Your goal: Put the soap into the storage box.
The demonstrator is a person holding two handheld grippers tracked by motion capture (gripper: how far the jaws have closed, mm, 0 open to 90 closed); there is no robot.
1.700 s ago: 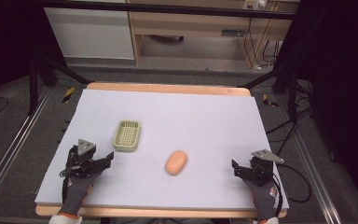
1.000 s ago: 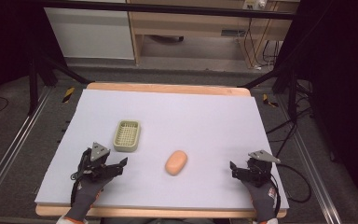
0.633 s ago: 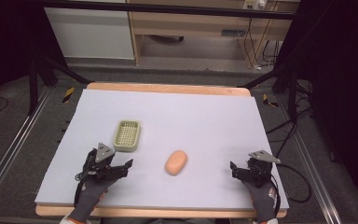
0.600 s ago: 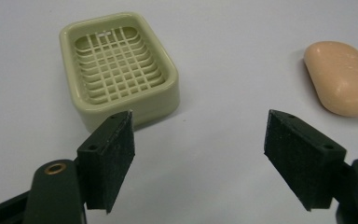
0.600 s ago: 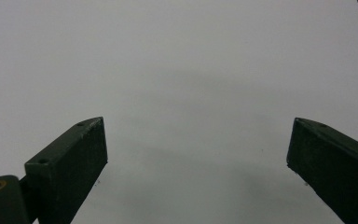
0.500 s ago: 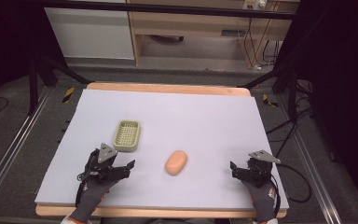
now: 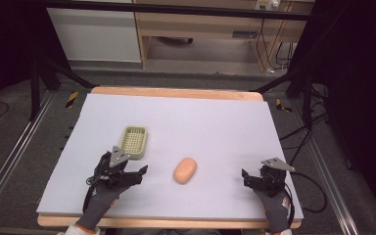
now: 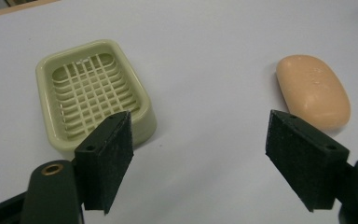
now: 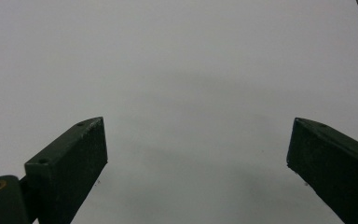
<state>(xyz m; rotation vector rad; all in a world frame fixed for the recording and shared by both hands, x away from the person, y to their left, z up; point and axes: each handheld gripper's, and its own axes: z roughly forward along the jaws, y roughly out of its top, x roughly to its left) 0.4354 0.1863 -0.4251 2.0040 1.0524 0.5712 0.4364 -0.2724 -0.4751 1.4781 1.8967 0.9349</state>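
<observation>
A peach bar of soap (image 7: pixel 185 170) (image 8: pixel 313 91) lies near the middle front of the white table top (image 7: pixel 200 122). A pale green slatted soap dish (image 7: pixel 134 142) (image 8: pixel 91 96) sits to its left, empty. My left gripper (image 7: pixel 133 175) (image 8: pixel 209 163) hovers open just in front of the dish, left of the soap, with nothing between its jaws. My right gripper (image 7: pixel 248 177) (image 9: pixel 196 172) is open at the front right, over bare table.
The table's wooden edge (image 7: pixel 176 92) shows at the far side. Dark floor, metal rails (image 7: pixel 10 161) and stand legs surround it. A cable (image 7: pixel 308 191) trails off the right gripper past the table's right edge.
My left gripper has moved right and forward, from the table's left front toward the dish and soap. The right gripper has barely shifted. Soap and dish stayed put.
</observation>
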